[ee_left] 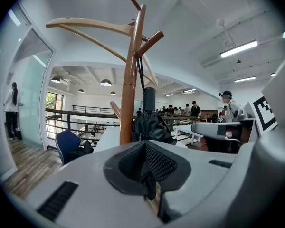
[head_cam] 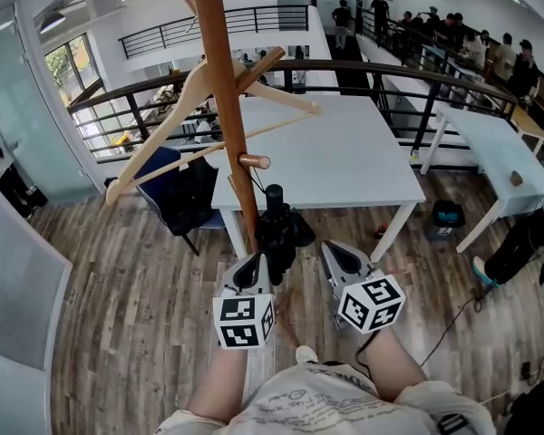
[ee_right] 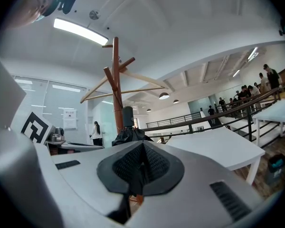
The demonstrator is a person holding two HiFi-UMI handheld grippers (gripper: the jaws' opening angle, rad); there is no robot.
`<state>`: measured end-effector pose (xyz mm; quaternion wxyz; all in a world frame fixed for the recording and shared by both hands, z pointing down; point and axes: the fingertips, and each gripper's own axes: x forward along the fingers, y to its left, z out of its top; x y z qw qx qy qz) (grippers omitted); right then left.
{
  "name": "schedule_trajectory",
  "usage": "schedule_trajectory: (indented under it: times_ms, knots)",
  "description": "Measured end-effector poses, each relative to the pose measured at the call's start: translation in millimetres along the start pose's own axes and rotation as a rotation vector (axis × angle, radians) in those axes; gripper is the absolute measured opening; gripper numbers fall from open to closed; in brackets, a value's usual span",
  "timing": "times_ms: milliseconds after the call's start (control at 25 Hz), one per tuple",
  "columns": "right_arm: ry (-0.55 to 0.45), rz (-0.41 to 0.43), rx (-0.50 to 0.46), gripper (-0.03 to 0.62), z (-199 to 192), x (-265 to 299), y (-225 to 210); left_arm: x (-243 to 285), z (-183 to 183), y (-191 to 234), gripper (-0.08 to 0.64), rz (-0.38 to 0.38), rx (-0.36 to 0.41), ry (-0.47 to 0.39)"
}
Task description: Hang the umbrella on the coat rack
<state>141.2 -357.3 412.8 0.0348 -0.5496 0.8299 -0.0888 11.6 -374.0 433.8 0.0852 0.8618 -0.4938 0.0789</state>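
A: One desk behind, rack before it?
B: Yes. Umbrella hung by strap from low peg, beside the pole.
A: Claws?
B: Left claw, right claw: both pinched together, empty, near umbrella, not touching.

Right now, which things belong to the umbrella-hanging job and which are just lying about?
Job: black umbrella, coat rack.
Just there: wooden hanger on the rack, white table, blue chair.
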Motion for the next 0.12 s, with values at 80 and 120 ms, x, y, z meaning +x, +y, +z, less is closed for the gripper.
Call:
schedule_trajectory:
  times_ms: [80,120]
  knots:
    - [0.002,-0.001,0.002,0.0,-0.4,-1.2,-0.4,0.1,-1.1,-1.5,0.005,-0.004,0.0,0.001]
    - [0.002,-0.002,0.003,0.0,-0.6,-1.9,-0.8,0.2,-1.6,-2.5,0.005,-0.006,-0.001,0.001]
